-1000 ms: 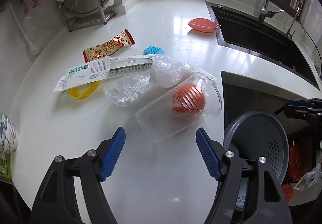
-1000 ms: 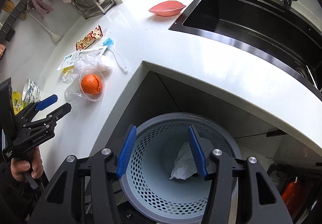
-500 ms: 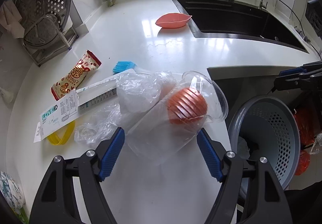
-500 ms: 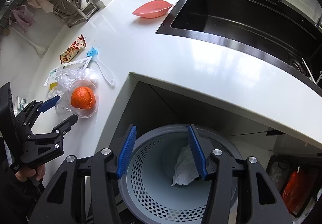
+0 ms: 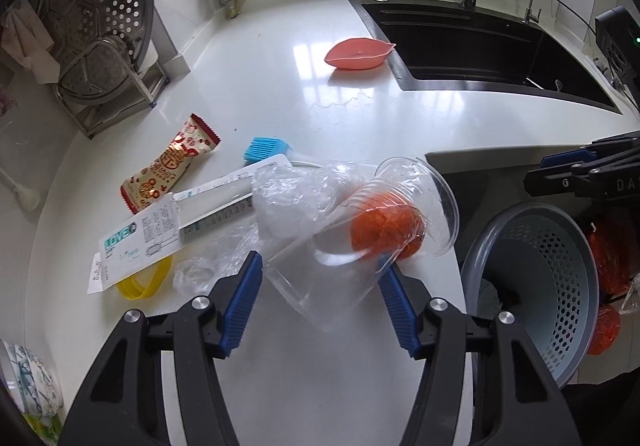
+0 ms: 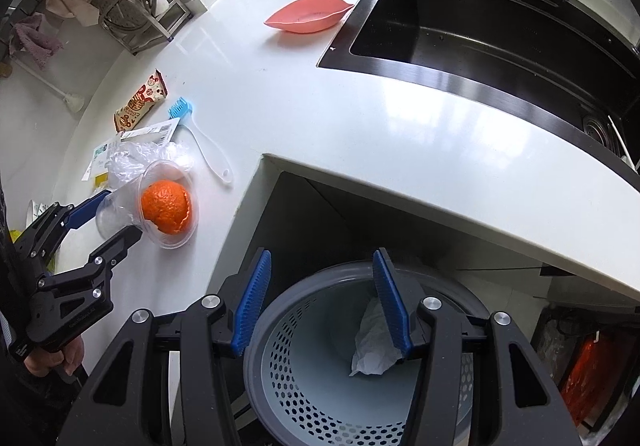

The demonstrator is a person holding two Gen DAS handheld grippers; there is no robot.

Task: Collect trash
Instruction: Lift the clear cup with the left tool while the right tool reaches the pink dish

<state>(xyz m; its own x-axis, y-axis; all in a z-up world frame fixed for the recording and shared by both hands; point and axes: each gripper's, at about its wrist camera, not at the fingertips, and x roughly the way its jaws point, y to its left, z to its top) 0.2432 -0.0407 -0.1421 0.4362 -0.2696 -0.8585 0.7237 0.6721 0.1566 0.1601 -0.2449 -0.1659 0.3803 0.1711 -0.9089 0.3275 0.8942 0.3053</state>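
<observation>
The left gripper (image 5: 320, 278) is closing its fingers around the clear cup (image 5: 352, 238) holding orange peel (image 5: 384, 226), lying at the worktop (image 5: 280, 85) edge. At lower centre, the right gripper (image 6: 320, 306) hovers half-open and empty above the bin (image 6: 320, 386), probably waiting.

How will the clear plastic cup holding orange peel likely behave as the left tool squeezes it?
The clear cup looks thin-walled, so it will probably flex or crumple between the closing left tool. Lying on its side, it may roll. The orange peel sits near its open mouth and could slip out if tilted.
</observation>
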